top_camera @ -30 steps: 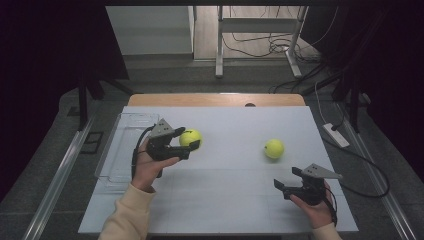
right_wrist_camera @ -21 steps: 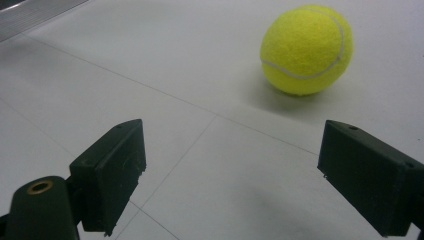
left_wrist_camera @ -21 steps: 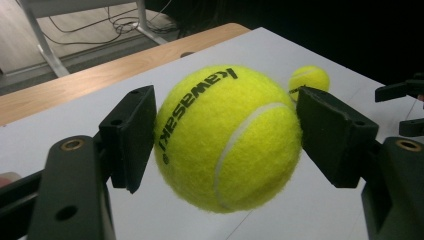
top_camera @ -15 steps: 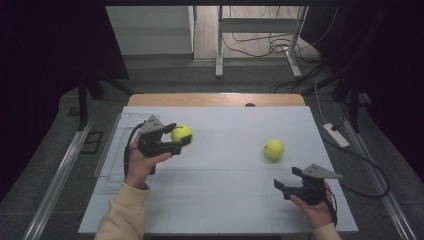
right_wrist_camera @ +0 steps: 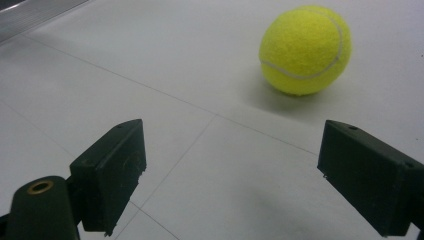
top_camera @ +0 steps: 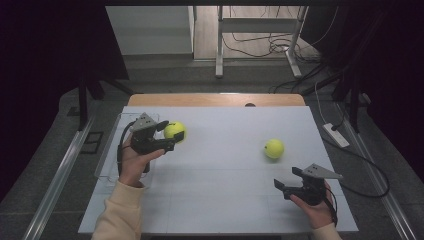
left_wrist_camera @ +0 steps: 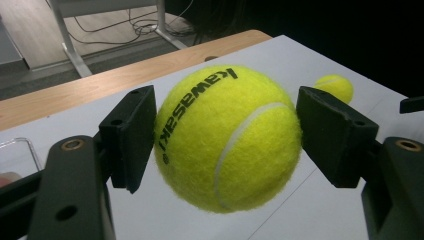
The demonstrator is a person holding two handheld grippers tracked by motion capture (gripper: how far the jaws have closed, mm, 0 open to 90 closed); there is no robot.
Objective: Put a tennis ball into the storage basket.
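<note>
- The step in hand looks like carrying: the left gripper (top_camera: pixel 172 139) is clamped on a yellow Kawasaki tennis ball (left_wrist_camera: pixel 227 137), both pads pressed into the felt, and holds it lifted clear of the white table (top_camera: pixel 225 165).
- Taking the clear plastic tray (top_camera: pixel 107 162) at the table's left edge as landmark, the held ball hangs just to the right of its far right corner.
- The second tennis ball (top_camera: pixel 274 148) rests on the table well to the right of the tray, untouched.
- The right gripper (top_camera: pixel 283 186) hovers low over the table with its jaws spread wide and nothing between them, pointed roughly toward that second ball, which lies a little ahead of it.
- Next, I judge, the held ball must travel on leftward over the tray and be lowered inside before the pads let go.
- Compared with a second ago, the left gripper and its ball have moved left, closer to the tray; the right gripper and the second ball have kept their places.
</note>
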